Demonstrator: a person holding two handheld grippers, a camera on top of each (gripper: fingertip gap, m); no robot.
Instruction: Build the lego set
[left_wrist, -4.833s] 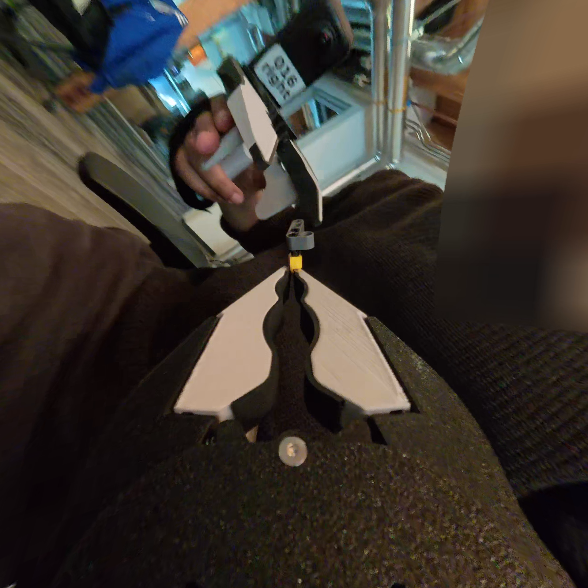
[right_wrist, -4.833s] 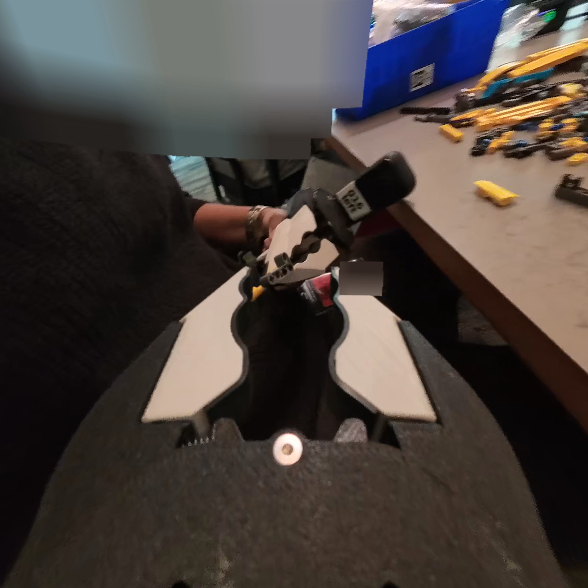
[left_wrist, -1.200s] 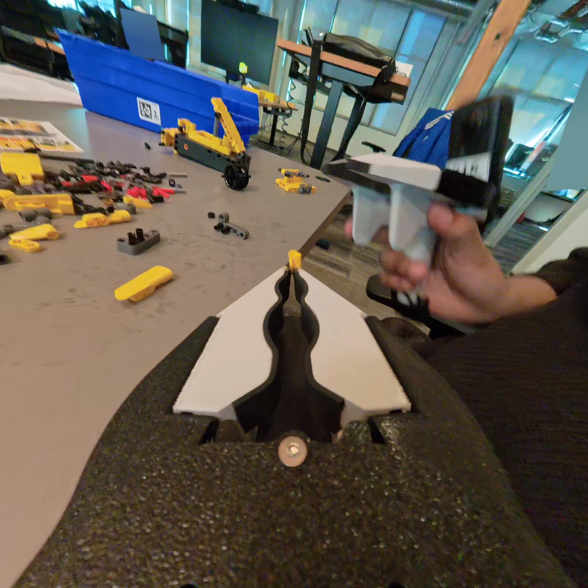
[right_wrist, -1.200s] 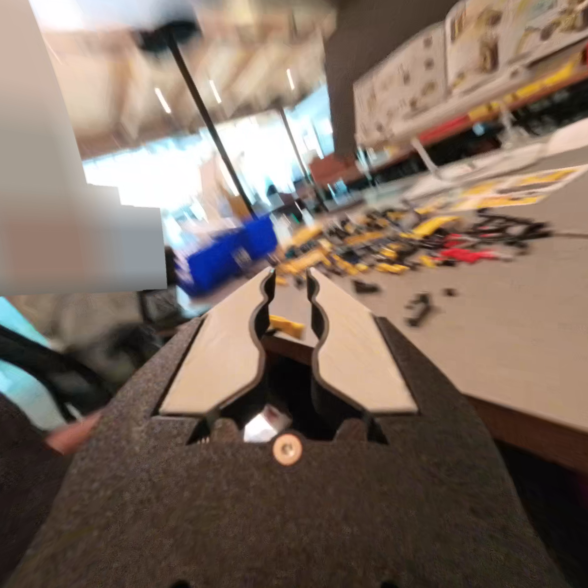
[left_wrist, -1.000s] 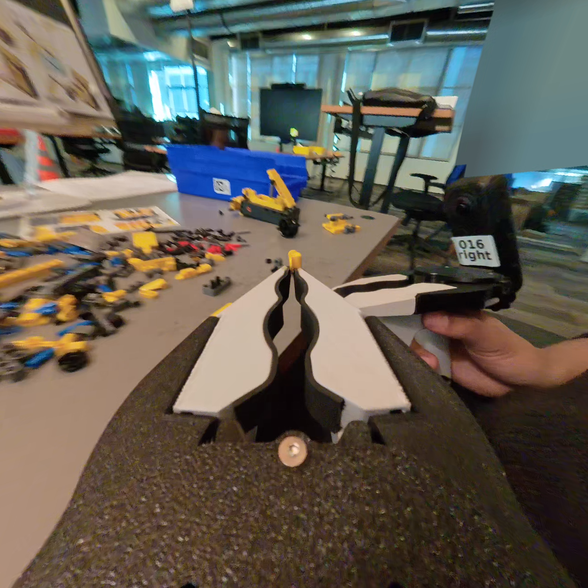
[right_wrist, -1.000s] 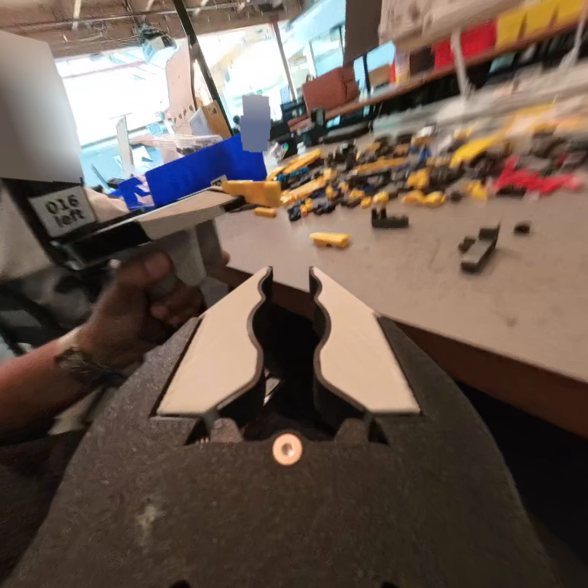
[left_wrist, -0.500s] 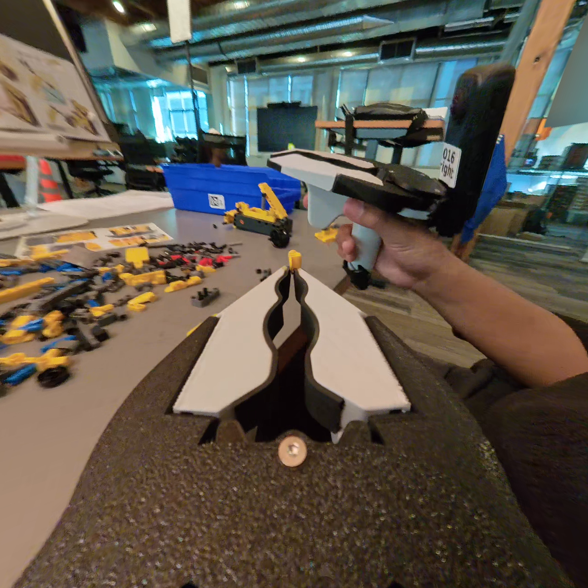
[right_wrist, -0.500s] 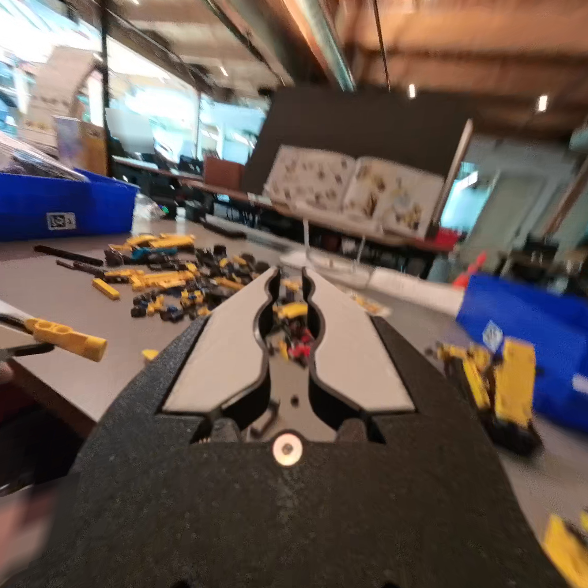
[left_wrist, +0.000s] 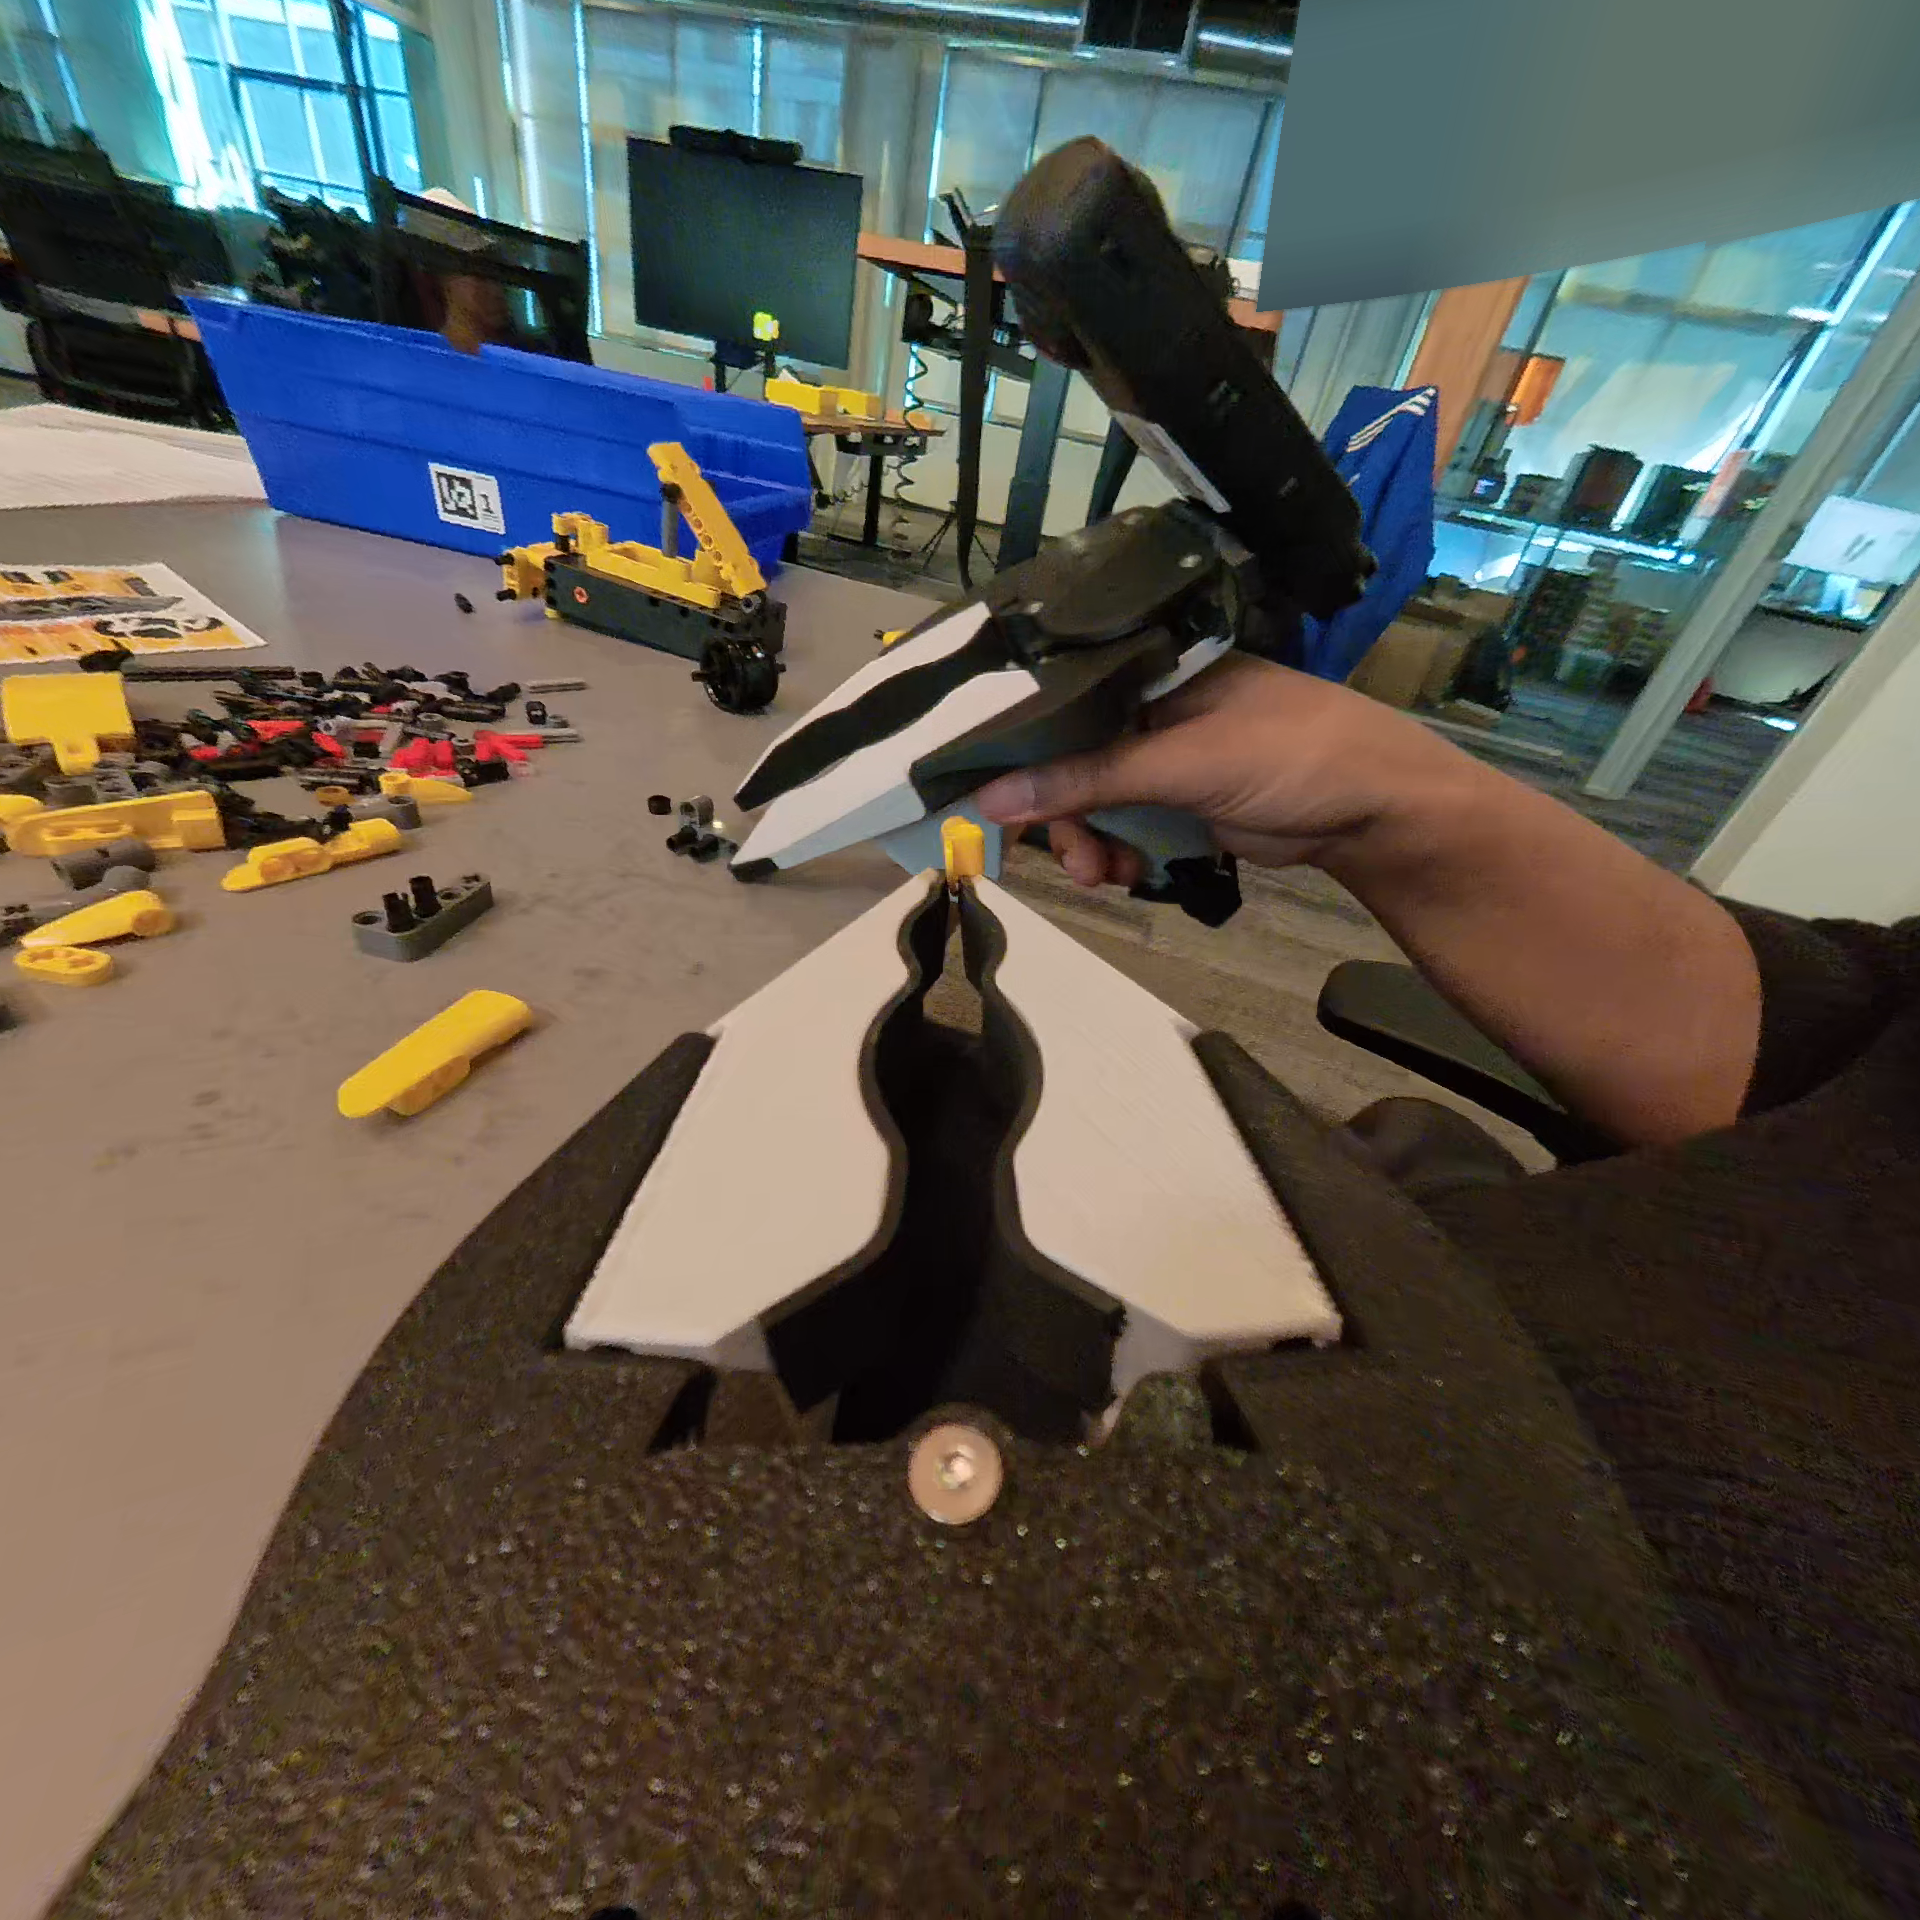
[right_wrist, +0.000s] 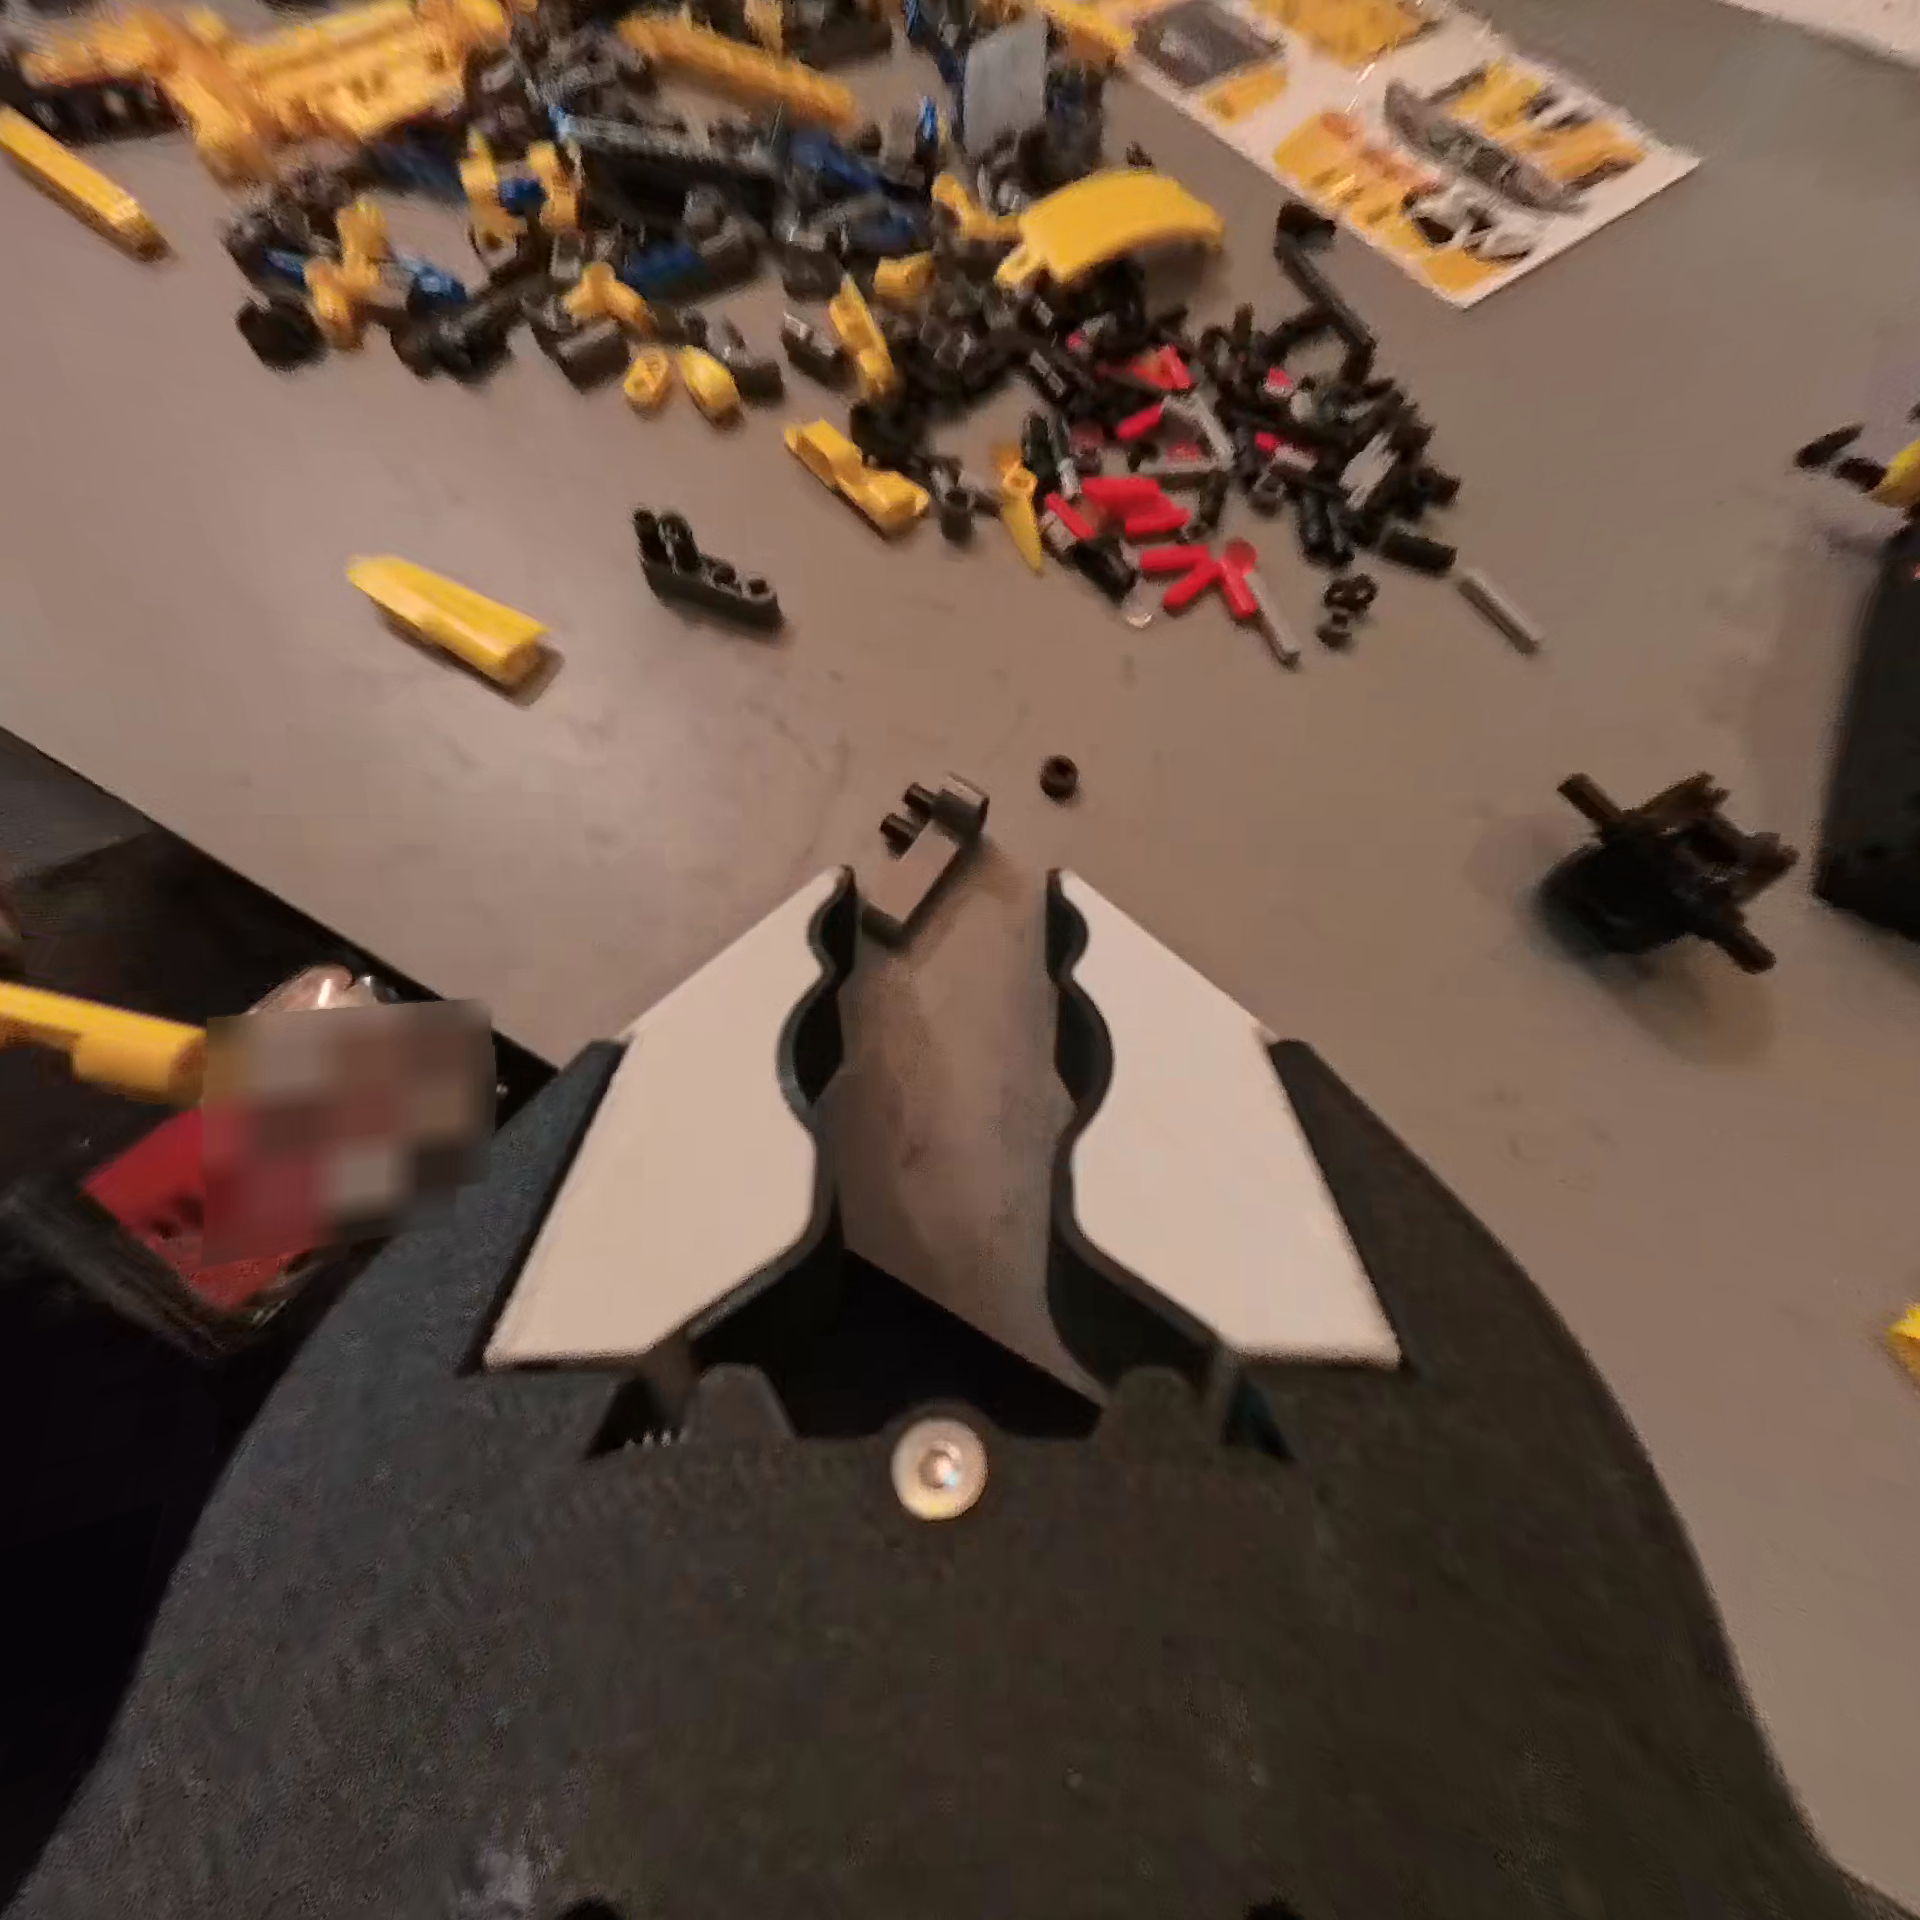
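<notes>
The small grey angled piece (right_wrist: 928, 854) lies flat on the bench (right_wrist: 1195, 831), just ahead of the left finger (right_wrist: 686, 1101) of the right gripper (right_wrist: 948, 878), and it looks to touch that fingertip. Its long axis runs almost along the fingers, tilted a little to the right, with two black pins at the far end. The fingers of this gripper are spread apart with nothing between them, and a tiny black bushing (right_wrist: 1058, 777) sits just beyond the gap. The left gripper (left_wrist: 954, 878) is off the bench edge (well apart from the grey piece), its fingers pressed together on a small yellow piece (left_wrist: 961, 844) that stands up from the tips. Farther ahead lie loose yellow, black and red parts (right_wrist: 1143, 488).
</notes>
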